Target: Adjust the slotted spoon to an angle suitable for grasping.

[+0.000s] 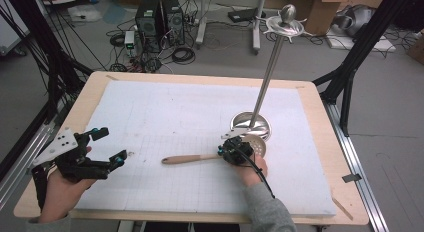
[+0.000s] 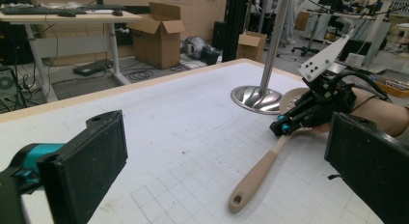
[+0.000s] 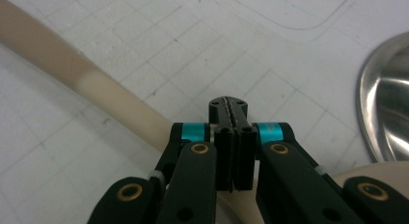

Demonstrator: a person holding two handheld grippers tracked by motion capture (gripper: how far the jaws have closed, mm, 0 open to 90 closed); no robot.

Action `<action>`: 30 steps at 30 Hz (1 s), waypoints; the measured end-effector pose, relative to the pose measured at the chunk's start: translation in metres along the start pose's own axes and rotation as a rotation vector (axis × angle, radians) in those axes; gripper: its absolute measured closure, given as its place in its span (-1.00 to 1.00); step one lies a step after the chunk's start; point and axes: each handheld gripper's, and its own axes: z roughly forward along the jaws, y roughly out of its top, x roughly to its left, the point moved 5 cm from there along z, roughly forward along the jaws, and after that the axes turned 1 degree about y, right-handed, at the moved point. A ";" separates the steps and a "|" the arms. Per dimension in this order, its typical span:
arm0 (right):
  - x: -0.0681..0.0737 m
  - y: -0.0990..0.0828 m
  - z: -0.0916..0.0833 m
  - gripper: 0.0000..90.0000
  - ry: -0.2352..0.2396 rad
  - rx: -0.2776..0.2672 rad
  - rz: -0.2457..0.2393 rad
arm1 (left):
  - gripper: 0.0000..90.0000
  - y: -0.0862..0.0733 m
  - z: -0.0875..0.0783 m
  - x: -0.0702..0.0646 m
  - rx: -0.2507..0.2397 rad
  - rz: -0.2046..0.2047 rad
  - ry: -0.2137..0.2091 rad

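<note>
Beneath the closed jaws of the right gripper lies the wooden spoon, not visibly clamped; left gripper jaws wide open, empty.

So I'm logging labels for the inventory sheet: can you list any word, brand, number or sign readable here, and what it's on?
None can be read.
Slotted spoon: wooden handle bare, no print visible.
Steel stand base: no marking.
White grid mat: ruled lines, no figures.
Left tool, right tool: no lettering.
Cardboard boxes on the floor: too far off to show any print.
</note>
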 end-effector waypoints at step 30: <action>-0.020 -0.055 -0.050 1.00 -0.047 -0.012 0.049 | -0.96 0.000 0.012 -0.007 0.015 0.016 -0.026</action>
